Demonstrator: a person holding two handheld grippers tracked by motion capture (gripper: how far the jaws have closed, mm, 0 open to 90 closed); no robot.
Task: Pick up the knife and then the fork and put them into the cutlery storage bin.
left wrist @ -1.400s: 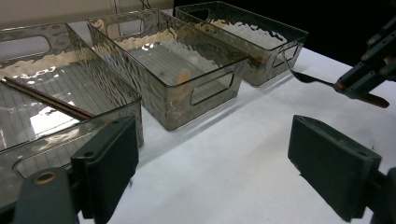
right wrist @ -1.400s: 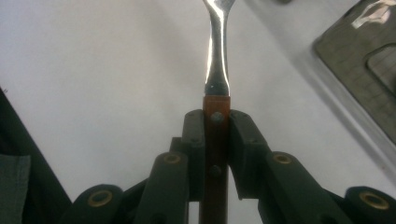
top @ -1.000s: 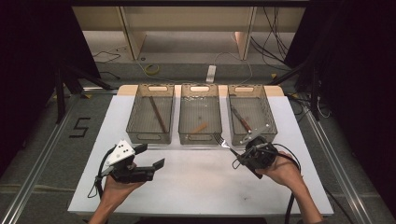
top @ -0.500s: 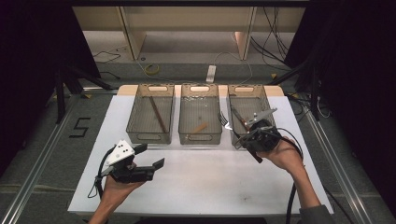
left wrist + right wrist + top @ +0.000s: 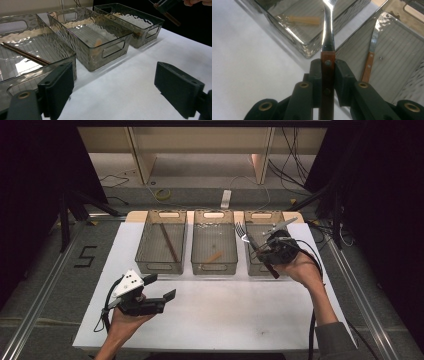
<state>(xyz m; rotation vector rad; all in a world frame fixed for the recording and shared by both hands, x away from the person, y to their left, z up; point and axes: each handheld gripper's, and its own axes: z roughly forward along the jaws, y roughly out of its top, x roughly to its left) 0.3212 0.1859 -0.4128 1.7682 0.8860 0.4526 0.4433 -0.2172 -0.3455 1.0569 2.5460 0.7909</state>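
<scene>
Wood-handled fork (image 5: 327,50), clamped in right gripper (image 5: 328,72), points tines-first away over the bins.

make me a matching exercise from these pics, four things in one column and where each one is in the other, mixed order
Things:
1. fork
2. chopsticks
3. knife
4. left gripper

Places:
A. lying in the right bin
B. held above the white table, jaws open
C. clamped by its wooden handle in the right gripper
D. lying in the left bin

Pairs: 1-C, 2-D, 3-A, 4-B
</scene>
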